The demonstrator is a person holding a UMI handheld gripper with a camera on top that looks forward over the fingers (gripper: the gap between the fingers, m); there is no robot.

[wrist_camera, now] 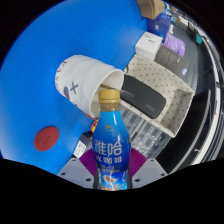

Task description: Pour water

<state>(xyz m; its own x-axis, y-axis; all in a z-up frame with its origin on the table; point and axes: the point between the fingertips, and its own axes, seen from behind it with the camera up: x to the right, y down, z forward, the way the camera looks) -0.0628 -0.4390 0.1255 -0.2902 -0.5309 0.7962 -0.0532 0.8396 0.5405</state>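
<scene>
A blue bottle (pixel 110 150) with a yellow cap (pixel 109 97) and white lettering stands upright between my fingers. My gripper (pixel 110 166) is shut on the bottle, with the purple pads (pixel 84 152) pressed against its sides. Just beyond the cap a white paper cup (pixel 92 78) lies tilted toward me, its open mouth close to the bottle's top. Both are over a blue tabletop (pixel 45 100).
A red round lid (pixel 47 138) lies on the blue surface left of the bottle. A black flat object (pixel 141 97) rests on a beige tray (pixel 160 85) to the right. A white box (pixel 149 43) and clutter sit farther back.
</scene>
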